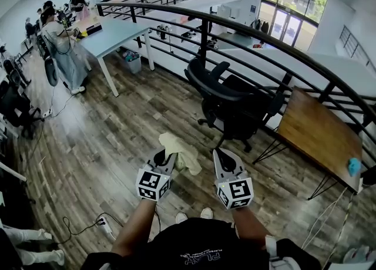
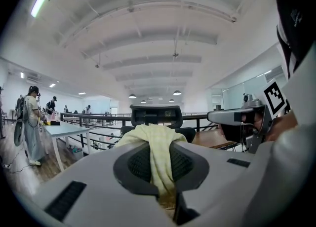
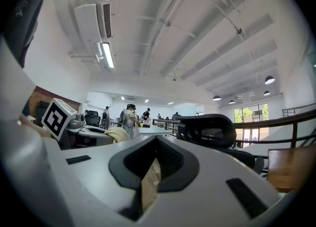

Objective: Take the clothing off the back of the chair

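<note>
Our left gripper (image 1: pixel 165 158) has its jaws pinched tight on the pale yellow clothing (image 2: pixel 154 139), which drapes over the jaw tips. Our right gripper (image 1: pixel 224 156) has its jaws drawn together on nothing we can name (only a thin tan sliver shows in the slit). The left gripper view shows the grip itself. Only the head view shows the cloth hanging above the floor, well apart from the black chair (image 1: pixel 235 101). The right gripper view catches the chair's mesh headrest side-on. The chair stands just ahead of us by the curved black railing (image 1: pixel 276 57), with a wooden table (image 1: pixel 320 134) to its right. Open plank floor (image 1: pixel 117 145) lies to the left, with a cable (image 1: pixel 82 228) near our feet. Farther off, a person (image 1: pixel 61 51) stands by a white table (image 1: pixel 114 34).
</note>
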Available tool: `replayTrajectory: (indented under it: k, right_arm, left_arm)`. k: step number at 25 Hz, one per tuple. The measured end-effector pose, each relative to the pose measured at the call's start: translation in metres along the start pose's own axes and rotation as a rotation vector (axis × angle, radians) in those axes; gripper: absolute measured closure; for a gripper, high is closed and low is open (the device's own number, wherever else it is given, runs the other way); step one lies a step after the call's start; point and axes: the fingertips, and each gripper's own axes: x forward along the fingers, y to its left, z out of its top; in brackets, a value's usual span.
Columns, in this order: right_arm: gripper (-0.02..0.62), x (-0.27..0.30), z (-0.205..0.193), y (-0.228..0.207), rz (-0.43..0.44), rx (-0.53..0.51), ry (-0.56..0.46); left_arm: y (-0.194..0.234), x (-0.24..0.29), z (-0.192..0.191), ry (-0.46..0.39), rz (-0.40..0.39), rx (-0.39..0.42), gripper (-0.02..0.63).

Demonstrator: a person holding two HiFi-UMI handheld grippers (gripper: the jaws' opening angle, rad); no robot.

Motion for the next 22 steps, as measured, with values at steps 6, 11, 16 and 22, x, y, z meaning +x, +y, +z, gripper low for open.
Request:
replayTrajectory:
  k: [6,11,16,22]
  right_arm:
    - [0.578,0.004,0.014,-0.013,0.001,-0.014,-0.032]
    - [0.578,0.005,0.018,-0.025,-0.001,-0.038,-0.028]
    - [0.578,0.008,0.013,-0.022,0.031,-0.053,-0.012]
    - [0.578,0.018,0.015,-0.025,0.044,-0.073,-0.014]
  left_arm:
    - [-0.002,0.009,0.008,0.006,-0.002,0.015,0.561]
    - [0.003,0.011,0.012,-0.001,0.027,0.003,0.561]
    - [0.001,0.016,0.017,-0.019,0.027,-0.002,0.561]
    - [0.006,0.026,0.021,-0.022,0.032,0.001,0.561]
